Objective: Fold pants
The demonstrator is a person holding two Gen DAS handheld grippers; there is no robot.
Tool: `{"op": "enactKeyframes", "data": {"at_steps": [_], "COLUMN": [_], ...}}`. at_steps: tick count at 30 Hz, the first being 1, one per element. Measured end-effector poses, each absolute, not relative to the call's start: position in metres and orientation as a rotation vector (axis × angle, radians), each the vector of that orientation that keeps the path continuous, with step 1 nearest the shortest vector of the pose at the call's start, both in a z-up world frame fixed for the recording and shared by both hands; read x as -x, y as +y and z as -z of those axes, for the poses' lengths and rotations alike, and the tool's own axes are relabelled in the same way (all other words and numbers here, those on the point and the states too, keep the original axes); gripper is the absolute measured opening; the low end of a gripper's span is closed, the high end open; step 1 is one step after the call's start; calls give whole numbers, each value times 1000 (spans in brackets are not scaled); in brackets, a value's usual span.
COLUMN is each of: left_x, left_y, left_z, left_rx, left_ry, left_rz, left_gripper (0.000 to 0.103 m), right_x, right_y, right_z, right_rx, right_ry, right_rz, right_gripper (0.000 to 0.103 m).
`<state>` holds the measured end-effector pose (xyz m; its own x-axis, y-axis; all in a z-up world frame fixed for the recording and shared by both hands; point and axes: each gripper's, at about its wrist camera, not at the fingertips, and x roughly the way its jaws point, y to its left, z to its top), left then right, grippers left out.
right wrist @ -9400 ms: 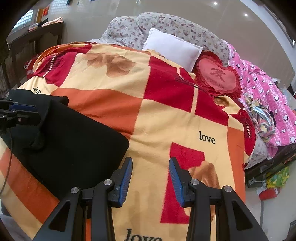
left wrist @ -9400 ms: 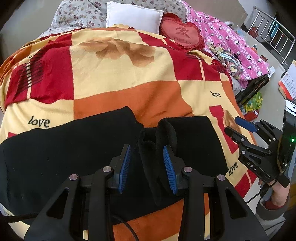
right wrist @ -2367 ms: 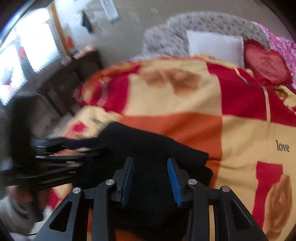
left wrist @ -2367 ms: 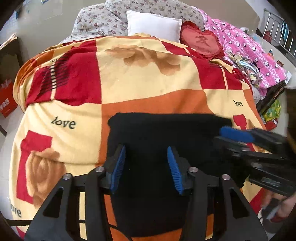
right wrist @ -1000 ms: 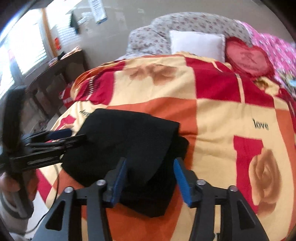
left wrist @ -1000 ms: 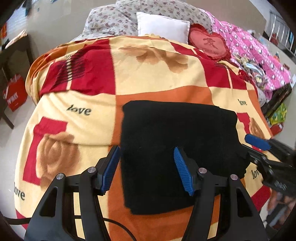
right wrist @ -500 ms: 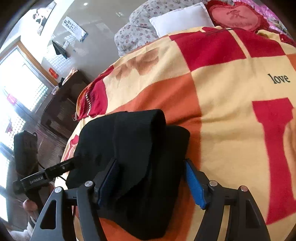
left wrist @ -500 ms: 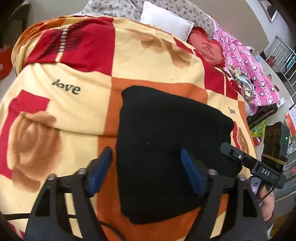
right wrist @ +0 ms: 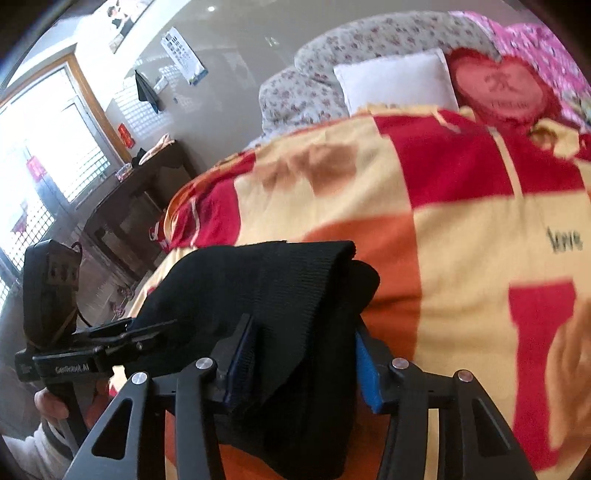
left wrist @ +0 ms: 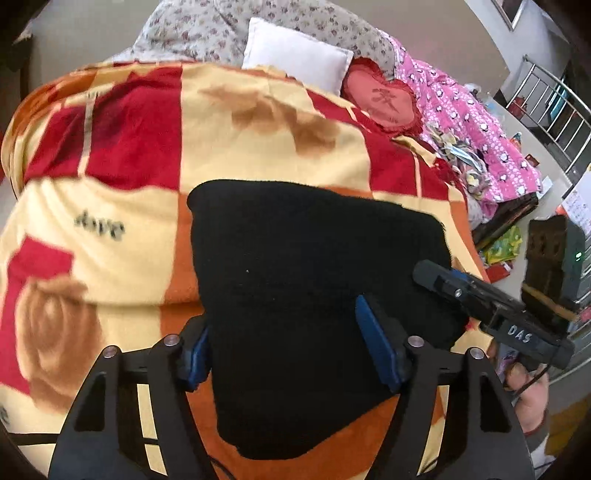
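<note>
The black pants lie folded into a thick rectangle on the red, orange and yellow blanket. My left gripper is open, its blue pads straddling the near left part of the fold. My right gripper is open and straddles the fold's right end, where the layered waistband shows. The right gripper also shows in the left wrist view at the pants' right edge. The left gripper shows in the right wrist view at the far left side.
A white pillow, a red heart cushion and a floral headboard cushion lie at the bed's head. A pink quilt lies to the right. A dark wooden table stands left of the bed by the window.
Both grippers have opened wider and dropped closer onto the folded pants, now straddling its left part and right end. The pants have stayed in place.
</note>
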<state>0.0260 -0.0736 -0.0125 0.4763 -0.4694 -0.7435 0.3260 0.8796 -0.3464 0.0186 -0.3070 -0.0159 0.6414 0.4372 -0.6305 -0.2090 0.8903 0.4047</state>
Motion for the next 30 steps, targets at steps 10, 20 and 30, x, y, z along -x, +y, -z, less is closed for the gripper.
{"op": "enactKeyframes", "data": {"at_steps": [10, 20, 30], "left_x": [-85, -69, -43], "left_y": [-80, -80, -75], "left_z": [48, 32, 16], "left_rx": [180, 128, 35], "left_ry": [1028, 984, 876], "left_rz": [417, 343, 236], "left_gripper": [70, 71, 71], "right_x": [-97, -56, -43], "right_y": [-303, -303, -262], "right_z": [34, -2, 24], "right_rx": [-222, -184, 5], "right_ry": [888, 782, 858], "right_rz": [-280, -275, -262], "right_gripper": [51, 52, 54]}}
